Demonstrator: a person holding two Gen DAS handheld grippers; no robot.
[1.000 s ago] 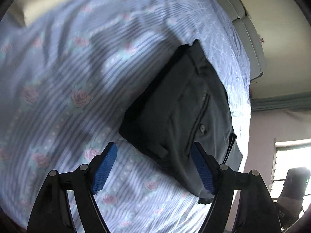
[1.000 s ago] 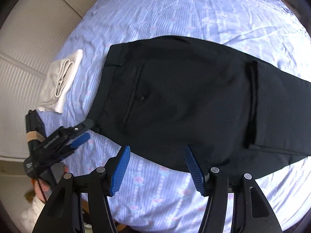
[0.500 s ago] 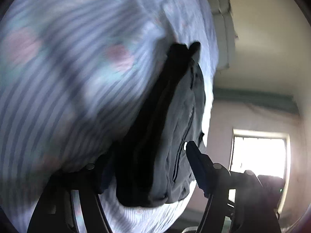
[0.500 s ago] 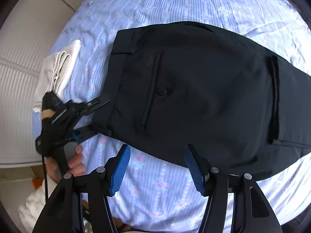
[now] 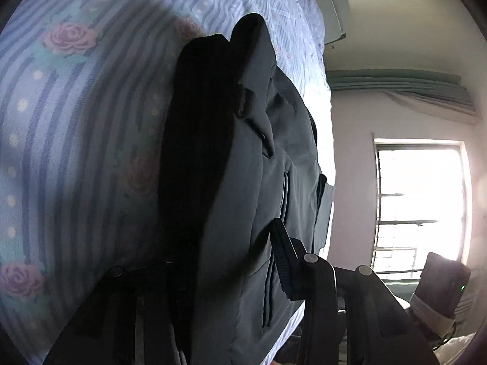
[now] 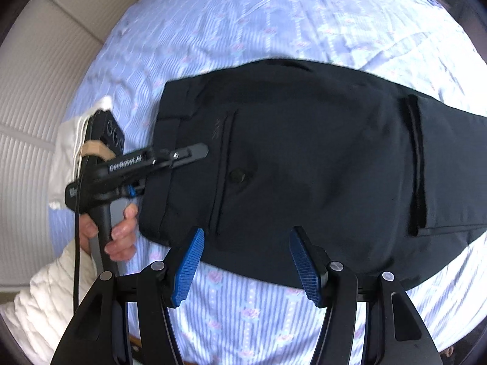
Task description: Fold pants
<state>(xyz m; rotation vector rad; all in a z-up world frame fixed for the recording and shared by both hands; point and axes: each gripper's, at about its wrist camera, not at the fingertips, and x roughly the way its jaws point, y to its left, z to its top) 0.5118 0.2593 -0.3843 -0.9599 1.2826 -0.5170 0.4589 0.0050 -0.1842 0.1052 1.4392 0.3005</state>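
My bedsheet, blue-striped with pink roses, carries the black pants, which lie flat across it with the button pocket facing up. My left gripper, with "GenRobot.AI" readable on its body, has its fingers set over and under the waistband edge, though I cannot tell if they have pinched tight. My right gripper hangs spread wide just above the pants' near edge, holding nothing.

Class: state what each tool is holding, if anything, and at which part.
Left tool straddles the pants at the waistband edge; whether it is clamped cannot be told. Right tool is open, holding nothing.
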